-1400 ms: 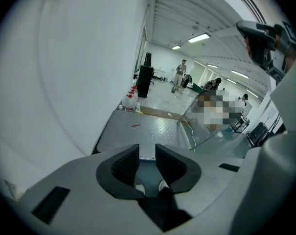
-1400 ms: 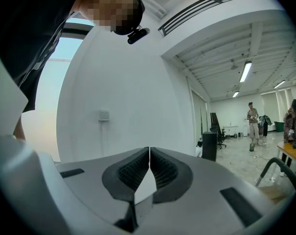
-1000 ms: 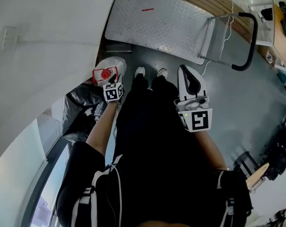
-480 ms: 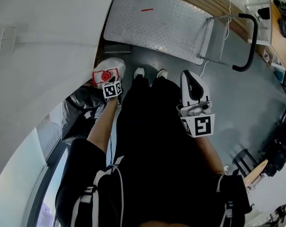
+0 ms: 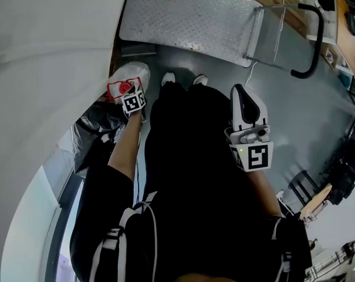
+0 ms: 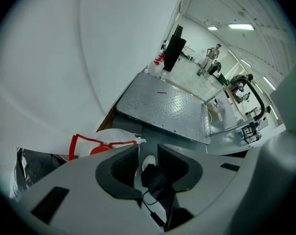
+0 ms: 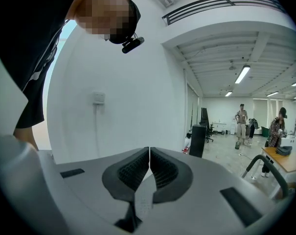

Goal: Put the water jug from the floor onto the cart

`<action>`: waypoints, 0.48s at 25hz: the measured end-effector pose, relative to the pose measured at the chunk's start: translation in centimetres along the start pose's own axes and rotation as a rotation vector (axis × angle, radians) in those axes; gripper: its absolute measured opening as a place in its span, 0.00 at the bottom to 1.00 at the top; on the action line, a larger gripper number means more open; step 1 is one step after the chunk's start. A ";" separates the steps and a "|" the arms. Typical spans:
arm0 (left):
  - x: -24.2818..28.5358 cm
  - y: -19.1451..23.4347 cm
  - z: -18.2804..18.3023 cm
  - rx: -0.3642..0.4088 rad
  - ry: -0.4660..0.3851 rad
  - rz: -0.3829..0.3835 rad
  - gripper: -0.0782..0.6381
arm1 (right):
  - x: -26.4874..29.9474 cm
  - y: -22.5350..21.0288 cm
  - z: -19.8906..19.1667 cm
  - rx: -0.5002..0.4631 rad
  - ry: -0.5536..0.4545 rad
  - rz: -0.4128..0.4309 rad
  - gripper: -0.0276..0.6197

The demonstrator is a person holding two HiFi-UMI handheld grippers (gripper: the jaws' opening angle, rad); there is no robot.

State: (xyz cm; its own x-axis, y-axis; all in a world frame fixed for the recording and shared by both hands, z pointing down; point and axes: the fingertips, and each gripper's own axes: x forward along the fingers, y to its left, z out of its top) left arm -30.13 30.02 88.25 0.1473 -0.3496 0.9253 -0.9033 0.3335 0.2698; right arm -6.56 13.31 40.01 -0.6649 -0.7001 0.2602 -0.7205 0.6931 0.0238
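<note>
The water jug [image 5: 130, 75] stands on the grey floor beside the white wall, clear-white with a red handle and cap [image 5: 121, 89]. My left gripper [image 5: 129, 94] hangs just over its top and points steeply down. In the left gripper view the left gripper [image 6: 148, 154] is open, its jaws having just been opening; between them show only a shoe and a cable far below, and the red handle [image 6: 96, 143] lies left of the jaws, untouched. My right gripper [image 5: 245, 101] is held at waist height, shut [image 7: 149, 156] on nothing. The cart's steel deck [image 5: 189, 13] lies ahead.
A crumpled black plastic bag [image 5: 98, 125] lies against the wall beside the jug. The cart's black push handle [image 5: 314, 40] rises at its right end. My shoes [image 5: 183, 79] stand between jug and cart. Desks [image 5: 341, 28] and people [image 7: 241, 119] are farther off.
My left gripper has sunk toward the jug's red handle and sits closer to it. The right gripper has stayed nearly where it was.
</note>
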 end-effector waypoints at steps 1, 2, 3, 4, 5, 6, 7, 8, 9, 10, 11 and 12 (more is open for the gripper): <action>0.4 0.1 -0.1 -0.005 0.005 0.001 0.29 | 0.0 -0.1 -0.2 0.000 0.007 -0.001 0.07; 0.8 0.3 -0.2 -0.009 0.011 0.001 0.29 | 0.1 -0.1 -0.4 0.003 0.009 0.001 0.07; 1.3 0.4 -0.3 -0.010 0.019 0.000 0.29 | 0.3 -0.1 -0.5 0.006 0.009 0.004 0.07; 1.7 0.6 -0.4 -0.009 0.031 -0.003 0.29 | 0.5 0.0 -0.7 0.008 0.008 0.007 0.07; 2.2 0.8 -0.5 -0.007 0.043 -0.005 0.29 | 0.7 0.1 -0.9 0.010 0.007 0.011 0.07; 2.7 1.0 -0.6 -0.008 0.055 -0.009 0.29 | 0.9 0.2 -1.1 0.012 0.007 0.015 0.07; 3.1 1.2 -0.8 -0.011 0.068 -0.013 0.29 | 1.0 0.2 -1.4 0.016 0.009 0.019 0.07; 3.5 1.4 -1.1 -0.013 0.080 -0.015 0.29 | 1.1 0.2 -1.7 0.018 0.013 0.022 0.07; 3.8 1.5 -1.3 -0.011 0.089 -0.017 0.29 | 1.2 0.1 -1.9 0.019 0.017 0.022 0.07; 4.0 1.6 -1.5 -0.007 0.096 -0.017 0.29 | 1.2 0.0 -2.2 0.020 0.020 0.021 0.07; 4.4 1.6 -1.7 0.000 0.102 -0.018 0.29 | 1.2 -0.2 -2.4 0.020 0.022 0.016 0.07; 4.7 1.6 -1.9 0.007 0.108 -0.017 0.29 | 1.2 -0.4 -2.8 0.020 0.026 0.009 0.07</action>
State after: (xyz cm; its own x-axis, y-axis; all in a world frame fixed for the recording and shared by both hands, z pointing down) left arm -30.17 30.58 93.55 0.2050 -0.2583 0.9441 -0.9030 0.3222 0.2843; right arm -6.56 12.64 42.99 -0.6665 -0.6889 0.2850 -0.7182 0.6958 0.0022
